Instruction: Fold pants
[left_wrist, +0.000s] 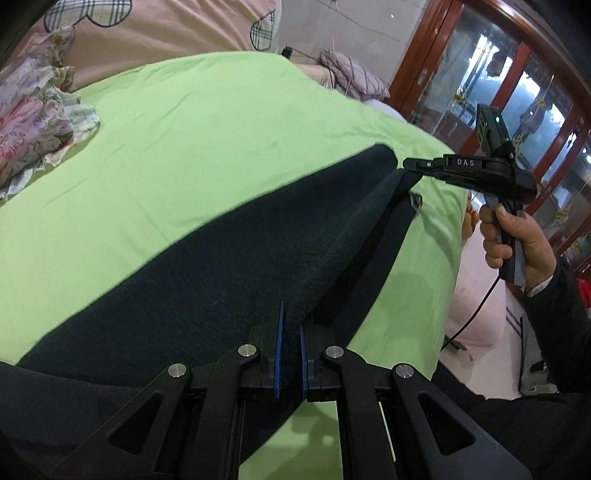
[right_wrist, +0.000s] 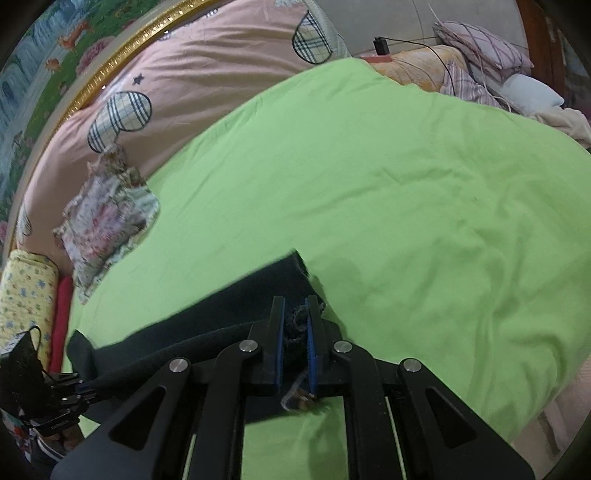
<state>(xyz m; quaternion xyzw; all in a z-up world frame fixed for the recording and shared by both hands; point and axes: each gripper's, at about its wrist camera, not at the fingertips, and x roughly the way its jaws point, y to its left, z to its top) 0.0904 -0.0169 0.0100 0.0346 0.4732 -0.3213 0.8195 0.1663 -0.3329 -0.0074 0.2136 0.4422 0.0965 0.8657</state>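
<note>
A: Left wrist view, far left?
B: Floral ruffled cushion (left_wrist: 35, 125) on the edge of the green sheet (left_wrist: 221, 147). Behind it, pink quilt (left_wrist: 166, 26) with plaid heart patches.

A: Centre?
B: Dark pants (left_wrist: 207, 258), spread slantwise over the sheet, lifted along one edge. Left gripper (left_wrist: 291, 354) at the bottom, blue pads clamped tight on a fold of that edge. Nothing else lying on the cloth.

A: Right side?
B: Right gripper (left_wrist: 408, 164), tips pinched on the far corner of the same edge; fabric stretched taut between the two tools. Hand (left_wrist: 517, 243) around its handle, dark sleeve below, black cable hanging down. Beyond, striped pillow (left_wrist: 354, 74) and a wooden glass-fronted cabinet (left_wrist: 517, 92).

A: Right wrist view, from the left?
B: Gilt-framed picture (right_wrist: 44, 66) at the top corner. Yellow flowered roll (right_wrist: 26, 295) and a red strip beside it at the bed's side. Left gripper again (right_wrist: 79, 391), low in the corner, blurred, holding the pants' edge.

A: Middle?
B: Same cushion (right_wrist: 107, 218). Pants (right_wrist: 240, 295) reaching only partway up the sheet. Right gripper (right_wrist: 295, 347) closed on bunched dark fabric, a small tag dangling beneath the pads.

A: Far right?
B: Open green sheet (right_wrist: 406, 184), wrinkled. Pillows and cables heaped at the head end (right_wrist: 480, 48), well apart from the pants.
</note>
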